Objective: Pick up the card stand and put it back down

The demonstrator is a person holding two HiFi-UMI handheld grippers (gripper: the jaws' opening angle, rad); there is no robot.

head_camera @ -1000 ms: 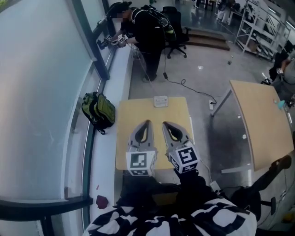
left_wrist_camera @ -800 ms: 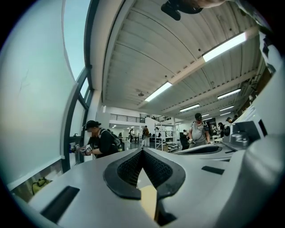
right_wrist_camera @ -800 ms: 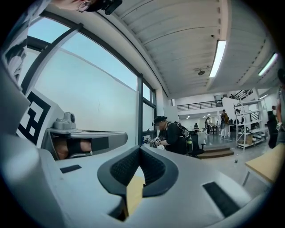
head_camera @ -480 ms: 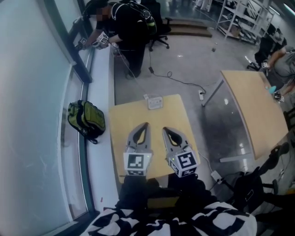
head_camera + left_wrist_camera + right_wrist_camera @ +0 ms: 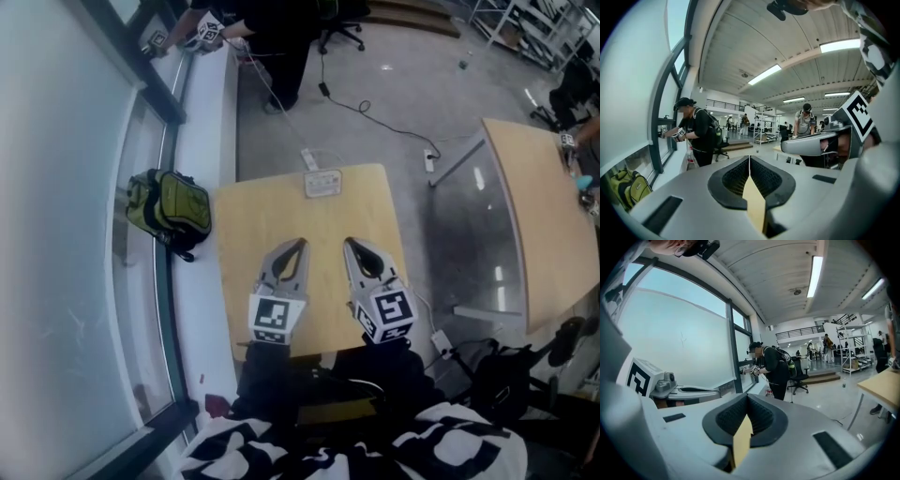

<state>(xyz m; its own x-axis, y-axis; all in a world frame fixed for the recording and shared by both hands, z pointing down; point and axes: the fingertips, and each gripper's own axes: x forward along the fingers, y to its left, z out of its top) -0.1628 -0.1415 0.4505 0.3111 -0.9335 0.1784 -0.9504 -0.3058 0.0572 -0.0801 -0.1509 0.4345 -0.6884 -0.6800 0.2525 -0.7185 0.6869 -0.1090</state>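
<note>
A tall glass wall [image 5: 56, 234] fills the left side of the head view, with a white sill [image 5: 202, 141] along its foot. Grey polished floor [image 5: 441, 234] covers the rest of the room. A square wooden bench [image 5: 244, 225] stands in the middle, one side close to the sill. A second wooden bench [image 5: 544, 216] stands well apart at the right.

The wearer's black-and-white patterned garment [image 5: 356, 450] shows along the bottom edge. A green backpack [image 5: 169, 206] lies on the sill, just beside the bench's far left corner. Another person [image 5: 272, 19] in dark clothes stands at the far end of the sill and also shows in both gripper views.

The left hand-held gripper [image 5: 298, 242] and the right hand-held gripper [image 5: 350, 242] hang side by side over the near half of the bench, pointing away from the wearer. Each carries its marker cube at the back. In the left gripper view the left hand-held gripper is clenched, its jaws meeting at the tips with nothing between them. The right gripper view shows the right hand-held gripper clenched the same way, grasping nothing. Only a sliver of bench wood shows below each pair of tips.

The card stand [image 5: 322, 183], small and pale, sits at the middle of the bench's far edge. It is well apart from both hand-held grippers and touched by neither.
</note>
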